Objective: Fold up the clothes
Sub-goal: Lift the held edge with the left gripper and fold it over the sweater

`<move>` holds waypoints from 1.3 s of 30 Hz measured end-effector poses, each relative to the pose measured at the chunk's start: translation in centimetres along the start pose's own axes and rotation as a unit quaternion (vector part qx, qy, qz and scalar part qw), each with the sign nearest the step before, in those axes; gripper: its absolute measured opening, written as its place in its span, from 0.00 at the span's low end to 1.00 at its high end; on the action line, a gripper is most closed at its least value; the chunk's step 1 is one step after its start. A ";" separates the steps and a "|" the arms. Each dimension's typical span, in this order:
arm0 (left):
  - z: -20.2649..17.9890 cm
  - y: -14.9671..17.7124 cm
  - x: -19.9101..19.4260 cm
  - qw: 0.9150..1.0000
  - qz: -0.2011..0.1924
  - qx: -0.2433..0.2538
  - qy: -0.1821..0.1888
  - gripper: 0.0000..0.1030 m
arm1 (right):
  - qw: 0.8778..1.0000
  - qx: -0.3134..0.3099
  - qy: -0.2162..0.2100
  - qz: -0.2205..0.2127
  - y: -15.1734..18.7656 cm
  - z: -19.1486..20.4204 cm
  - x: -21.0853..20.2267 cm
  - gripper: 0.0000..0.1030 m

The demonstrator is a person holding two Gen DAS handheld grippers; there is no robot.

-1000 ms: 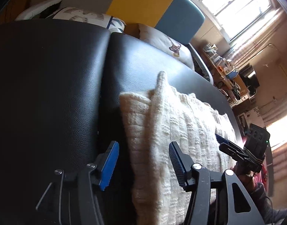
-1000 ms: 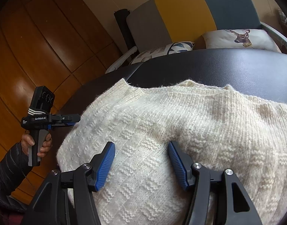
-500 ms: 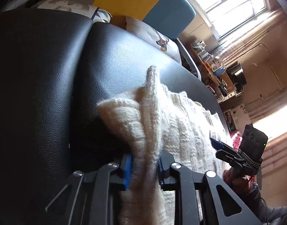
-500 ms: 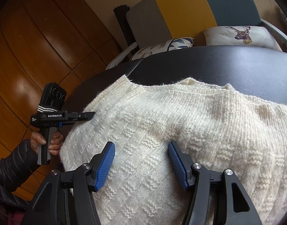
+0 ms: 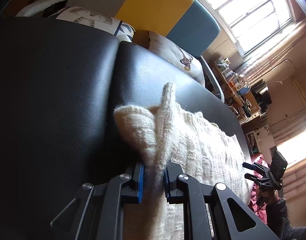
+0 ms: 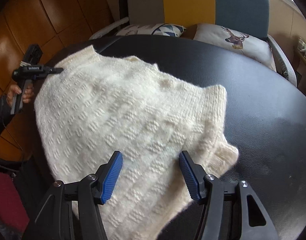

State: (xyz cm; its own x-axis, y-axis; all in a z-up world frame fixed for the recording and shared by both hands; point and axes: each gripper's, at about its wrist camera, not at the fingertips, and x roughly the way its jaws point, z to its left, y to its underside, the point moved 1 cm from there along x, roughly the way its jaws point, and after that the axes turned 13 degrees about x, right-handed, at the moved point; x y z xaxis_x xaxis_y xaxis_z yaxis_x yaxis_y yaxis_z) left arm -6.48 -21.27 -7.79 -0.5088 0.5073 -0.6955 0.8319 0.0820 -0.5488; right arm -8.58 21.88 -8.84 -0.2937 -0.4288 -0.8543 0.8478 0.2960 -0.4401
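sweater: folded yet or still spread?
Mostly spread. The sweater lies open across the black surface; only one edge is lifted, pinched in the left gripper.

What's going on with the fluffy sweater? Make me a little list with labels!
garment: cream knit sweater, spread out
surface: black padded top
left gripper: shut on a bunched edge of the sweater
right gripper: open, over the sweater, pinching nothing
behind: deer cushion and patterned cushion on a yellow and blue chair
folding: not clearly started
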 end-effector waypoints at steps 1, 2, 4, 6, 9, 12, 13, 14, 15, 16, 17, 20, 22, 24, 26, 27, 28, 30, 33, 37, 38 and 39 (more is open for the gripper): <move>0.0 -0.1 -0.3 1.000 0.002 0.002 -0.004 0.15 | 1.000 -0.005 0.002 0.009 0.3 -0.1 0.4 0.58; 0.1 -0.2 -0.5 1.000 0.003 0.004 -0.007 0.15 | 1.000 -0.010 0.006 0.015 0.5 -0.2 0.7 0.58; -0.1 -0.4 -0.9 1.000 0.003 0.005 -0.005 0.15 | 1.000 -0.012 0.012 0.017 0.7 -0.2 1.2 0.59; -0.4 -0.7 -1.2 1.000 0.002 0.005 0.000 0.15 | 1.000 0.000 0.012 0.016 0.7 -0.3 1.6 0.61; -1.3 -0.9 -2.2 1.000 -0.016 -0.003 0.027 0.15 | 1.000 0.006 0.024 0.014 0.7 -0.1 1.9 0.61; -2.7 -1.2 -3.7 0.995 -0.053 -0.026 0.075 0.15 | 0.999 0.020 0.034 0.011 0.6 0.2 2.1 0.61; -3.4 -1.3 -4.3 0.993 -0.066 -0.032 0.092 0.15 | 0.999 0.025 0.035 0.010 0.6 0.4 2.2 0.61; -4.2 -1.3 -4.8 0.990 -0.079 -0.036 0.108 0.15 | 0.999 0.030 0.035 0.009 0.6 0.5 2.2 0.61; -5.2 -1.4 -5.1 0.988 -0.090 -0.037 0.122 0.15 | 0.999 0.036 0.035 0.007 0.6 0.7 2.3 0.61; -6.2 -1.6 -5.4 0.985 -0.099 -0.036 0.134 0.15 | 0.999 0.042 0.034 0.005 0.5 0.9 2.4 0.61; -7.3 -1.8 -5.6 0.983 -0.106 -0.035 0.145 0.15 | 0.998 0.049 0.032 0.002 0.5 1.2 2.5 0.61; -10.2 -2.9 -5.6 0.977 -0.121 -0.036 0.172 0.15 | 0.997 0.064 0.031 -0.009 0.3 2.0 2.9 0.63; -11.9 -3.9 -5.1 0.974 -0.125 -0.039 0.184 0.15 | 0.996 0.074 0.034 -0.017 0.2 2.6 3.2 0.63; -13.3 -4.9 -4.3 0.973 -0.125 -0.044 0.192 0.15 | 0.996 0.084 0.033 -0.027 0.1 3.1 3.4 0.63; -14.6 -5.8 -3.3 0.972 -0.119 -0.049 0.195 0.15 | 0.994 0.095 0.031 -0.037 0.1 3.5 3.5 0.63; -15.3 -6.2 -2.8 0.973 -0.116 -0.051 0.195 0.15 | 0.994 0.099 0.028 -0.042 0.2 3.6 3.5 0.63; -15.9 -6.5 -2.2 0.973 -0.111 -0.053 0.195 0.15 | 0.993 0.103 0.023 -0.049 0.3 3.6 3.5 0.63; -17.2 -6.8 -0.8 0.974 -0.100 -0.058 0.197 0.15 | 0.992 0.112 0.012 -0.062 0.6 3.6 3.4 0.63; -19.1 -6.8 1.8 0.974 -0.079 -0.063 0.201 0.15 | 0.989 0.125 -0.009 -0.078 1.6 3.4 3.0 0.63; -21.7 -5.4 5.4 0.976 -0.034 -0.059 0.207 0.15 | 0.987 0.130 -0.033 -0.091 2.9 4.6 2.6 0.63; -22.3 -4.9 6.1 0.976 -0.023 -0.059 0.209 0.15 | 0.986 0.131 -0.038 -0.093 3.0 4.5 2.6 0.63; -22.7 -4.5 6.8 0.976 -0.013 -0.058 0.210 0.15 | 0.986 0.131 -0.042 -0.095 3.0 4.5 2.6 0.63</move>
State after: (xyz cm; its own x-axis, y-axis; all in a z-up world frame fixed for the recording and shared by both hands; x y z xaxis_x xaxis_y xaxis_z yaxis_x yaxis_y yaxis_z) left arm -8.62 1.31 0.50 -0.4156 0.8081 -0.4174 0.8513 0.1840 -0.4913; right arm -4.78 17.84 -11.16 -0.4304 -0.5271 -0.7327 0.8690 -0.0226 -0.4942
